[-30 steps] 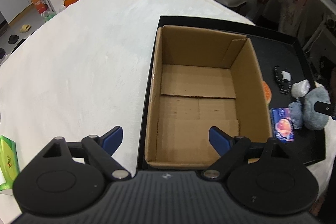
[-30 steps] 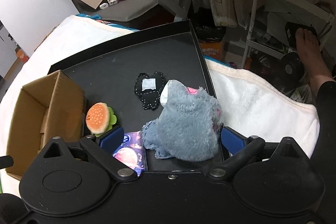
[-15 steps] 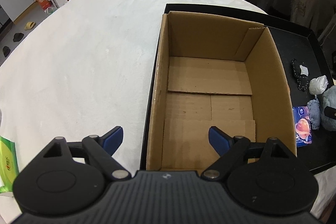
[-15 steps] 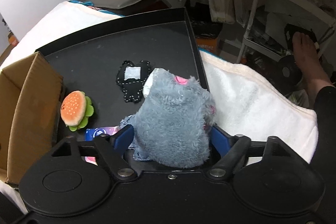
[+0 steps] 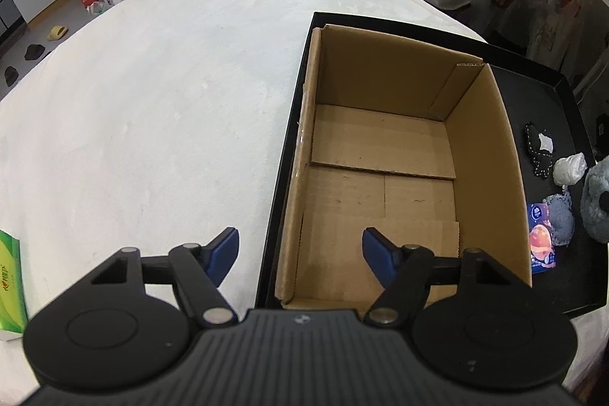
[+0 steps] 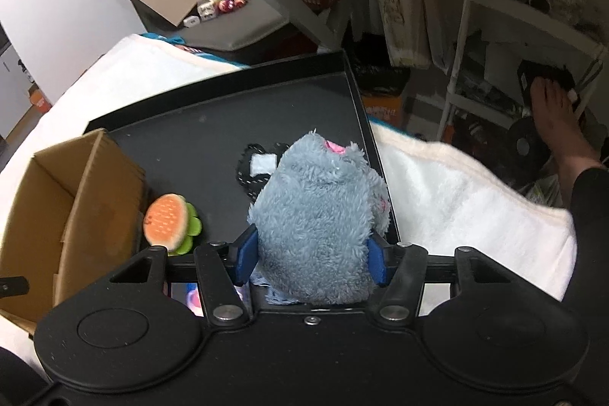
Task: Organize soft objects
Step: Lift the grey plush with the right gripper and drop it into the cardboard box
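**Grey plush gripped, box waiting**

Cardboard, brown and open-topped: the box [image 5: 384,177] sits at the left end of a black shallow tray [image 6: 213,124] on white fleecy cloth, nothing inside it. The left gripper [image 5: 300,248] hovers over its near-left corner, jaws apart and just been narrowing, nothing between them. Right of the box lie a small orange-and-green burger plush [image 6: 169,221], a flat black stitched patch toy [image 6: 253,170] and a blue printed tissue pack [image 5: 542,240]. The right gripper [image 6: 310,255] has just been closing, and its blue pads squeeze the fluffy grey stuffed animal [image 6: 319,212] at its base, standing on the tray. Step: pick-up of the first toy. Next likely calls for lifting, carrying left, releasing over the box. Fur compresses, so the hold may slip.
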A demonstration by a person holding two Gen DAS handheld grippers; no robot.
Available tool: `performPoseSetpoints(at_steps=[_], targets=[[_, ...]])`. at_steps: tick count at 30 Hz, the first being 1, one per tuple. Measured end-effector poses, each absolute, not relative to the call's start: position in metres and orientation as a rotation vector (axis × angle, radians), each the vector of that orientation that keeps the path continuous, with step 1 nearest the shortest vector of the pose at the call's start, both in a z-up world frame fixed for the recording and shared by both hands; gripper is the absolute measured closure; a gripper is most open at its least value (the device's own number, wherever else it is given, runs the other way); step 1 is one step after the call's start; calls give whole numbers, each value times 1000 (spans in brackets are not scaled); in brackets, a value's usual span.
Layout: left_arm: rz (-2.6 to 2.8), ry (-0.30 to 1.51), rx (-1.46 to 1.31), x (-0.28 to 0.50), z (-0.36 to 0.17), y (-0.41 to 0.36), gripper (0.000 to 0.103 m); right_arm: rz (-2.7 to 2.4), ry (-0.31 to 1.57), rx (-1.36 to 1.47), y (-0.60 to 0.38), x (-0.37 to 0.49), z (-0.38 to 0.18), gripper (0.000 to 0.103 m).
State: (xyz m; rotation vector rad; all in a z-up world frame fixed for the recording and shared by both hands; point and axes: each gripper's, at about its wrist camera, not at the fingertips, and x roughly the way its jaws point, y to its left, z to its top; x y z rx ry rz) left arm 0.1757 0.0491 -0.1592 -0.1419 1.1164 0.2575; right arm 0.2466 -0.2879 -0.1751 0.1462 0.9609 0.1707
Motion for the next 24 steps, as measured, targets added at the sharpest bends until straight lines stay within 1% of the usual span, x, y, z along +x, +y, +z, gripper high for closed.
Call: performPoseSetpoints(at_steps=[11,17,19,24], targets=[[261,1071,-211,172,-155,58,34,230,937,113,-269,241,-145,48],[263,1061,-252,169,-153,65,41,283,911,78,-249,242,-127,48],[254,1055,-266,170,-151,66,45,312,900,66,-241,242,-120,48],[238,1034,-286,174,-144,70,50,360,880,40,-218,245,-107,48]])
